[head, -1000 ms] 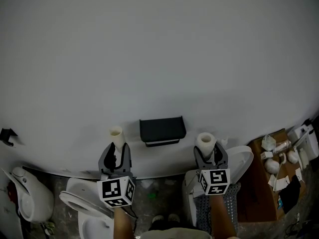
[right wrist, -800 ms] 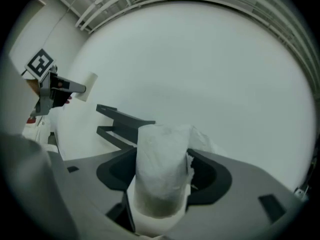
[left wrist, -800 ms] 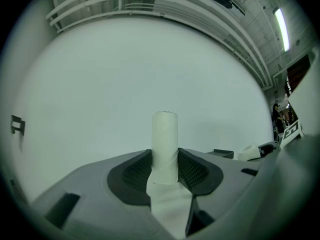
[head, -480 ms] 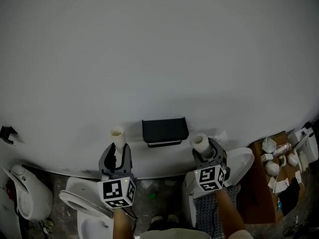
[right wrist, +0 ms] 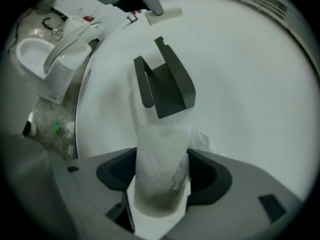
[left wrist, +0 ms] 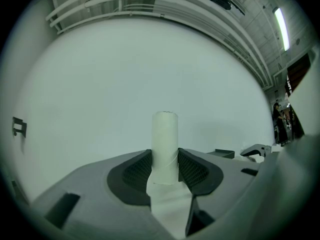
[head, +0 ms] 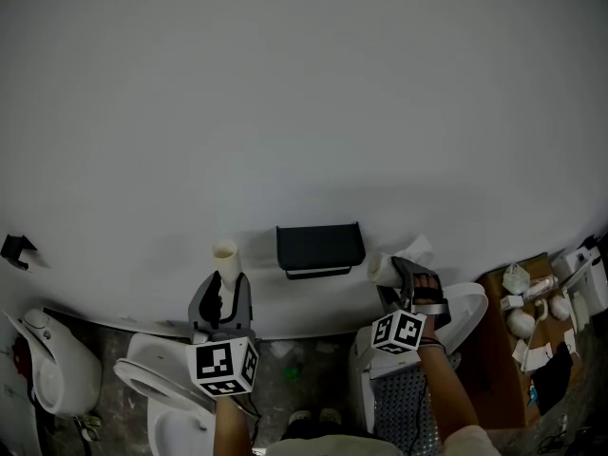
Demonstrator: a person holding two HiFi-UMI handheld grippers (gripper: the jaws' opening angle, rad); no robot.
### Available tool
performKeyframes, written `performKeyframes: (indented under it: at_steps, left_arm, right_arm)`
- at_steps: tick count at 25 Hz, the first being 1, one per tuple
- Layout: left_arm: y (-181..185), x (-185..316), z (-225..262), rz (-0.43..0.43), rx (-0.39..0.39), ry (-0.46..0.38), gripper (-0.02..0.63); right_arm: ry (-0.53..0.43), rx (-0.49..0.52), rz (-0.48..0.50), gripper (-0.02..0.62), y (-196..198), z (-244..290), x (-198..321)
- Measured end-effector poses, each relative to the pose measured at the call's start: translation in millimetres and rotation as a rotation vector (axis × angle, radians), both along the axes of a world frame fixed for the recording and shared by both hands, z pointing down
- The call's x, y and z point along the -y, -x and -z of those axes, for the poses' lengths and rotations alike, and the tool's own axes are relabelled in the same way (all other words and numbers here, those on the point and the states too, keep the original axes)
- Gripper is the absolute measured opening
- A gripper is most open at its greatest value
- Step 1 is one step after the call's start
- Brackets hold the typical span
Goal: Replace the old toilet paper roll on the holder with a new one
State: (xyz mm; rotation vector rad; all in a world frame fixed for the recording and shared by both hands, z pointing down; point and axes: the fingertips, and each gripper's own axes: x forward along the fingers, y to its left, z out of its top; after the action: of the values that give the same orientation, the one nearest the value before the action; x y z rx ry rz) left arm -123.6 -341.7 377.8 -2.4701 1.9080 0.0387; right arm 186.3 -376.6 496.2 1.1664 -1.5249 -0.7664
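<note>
Left gripper grips a cardboard tube; right gripper grips a paper roll beside the holder

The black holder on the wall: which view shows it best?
The right gripper view: the holder is close and central, with both side arms plain. The head view shows it small and dark; the left gripper view shows only a sliver.

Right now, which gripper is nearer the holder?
Right. The right gripper, with its roll, is just off the holder's right end; the left gripper, holding a core, stands farther left.
</note>
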Motion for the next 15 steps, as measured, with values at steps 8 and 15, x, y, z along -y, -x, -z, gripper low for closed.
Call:
performKeyframes:
  at_steps: [8, 15]
  left_arm:
    - [-4, -1, -1, -0.002, 0.001, 0.003, 0.167]
    - [-7, -4, -1, -0.007, 0.000, 0.006, 0.167]
  right_arm:
    - [0.017, -0.147, 0.082, 0.288, 12, -10, 3]
    - [0.014, -0.176, 0.125, 0.288, 28, -11, 6]
